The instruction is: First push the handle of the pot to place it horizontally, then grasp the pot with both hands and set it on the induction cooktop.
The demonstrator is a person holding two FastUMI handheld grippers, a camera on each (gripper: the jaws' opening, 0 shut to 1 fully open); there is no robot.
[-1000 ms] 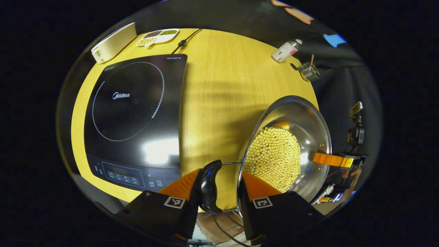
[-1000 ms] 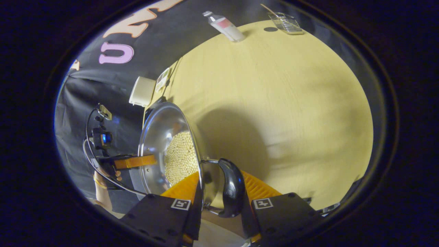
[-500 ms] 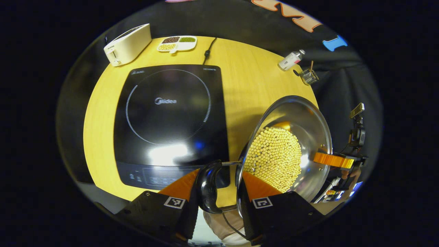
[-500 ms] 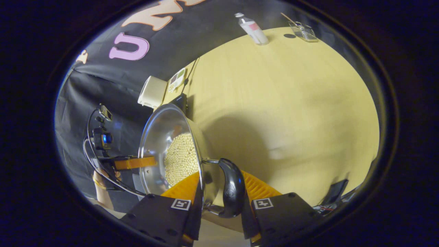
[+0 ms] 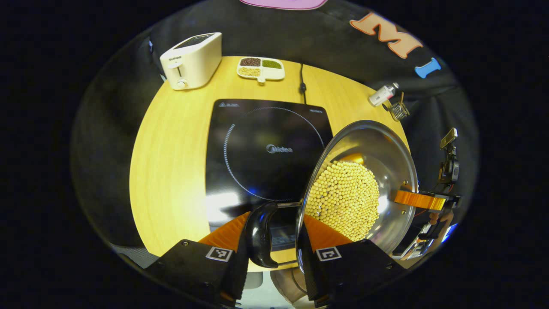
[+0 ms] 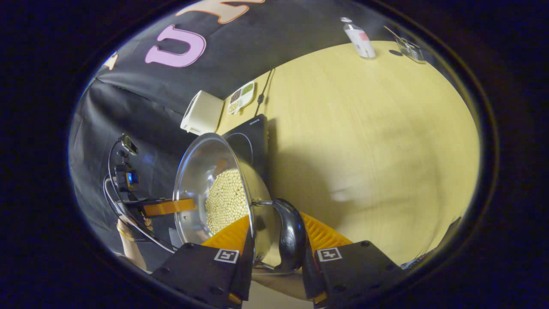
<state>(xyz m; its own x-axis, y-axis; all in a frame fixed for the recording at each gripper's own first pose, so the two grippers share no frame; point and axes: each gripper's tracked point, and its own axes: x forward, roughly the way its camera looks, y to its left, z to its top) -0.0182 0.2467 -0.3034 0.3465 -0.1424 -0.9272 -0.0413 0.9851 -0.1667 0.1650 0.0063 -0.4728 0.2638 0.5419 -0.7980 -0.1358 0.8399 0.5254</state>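
The worktop (image 5: pixel 171 171) carries the cooktop (image 5: pixel 257 150) at its middle, a toaster (image 5: pixel 191 60) and a sectioned dish (image 5: pixel 260 68) at the far edge, and a bottle (image 5: pixel 383 94) with a small wire rack (image 5: pixel 399 111) far right. The pot (image 5: pixel 369 171), steel and holding a bed of pale beans (image 5: pixel 345 199), hangs in the air, tilted in both views, just right of the cooktop and overlapping its near right corner. The left gripper (image 5: pixel 274 231) is closed on the pot's left side, its jaws straddling the rim and black handle (image 5: pixel 259 234). The right gripper (image 6: pixel 274 234) grips the opposite side, clamped across rim and handle (image 6: pixel 291 236).

The carry is, by my judgement, nearly over. To finish well, move both grippers left together at equal height, keep the rim level so no beans spill, centre the base over the ring (image 5: pixel 240 128) printed on the glass, then lower straight down. Release only once the pot sits flat.
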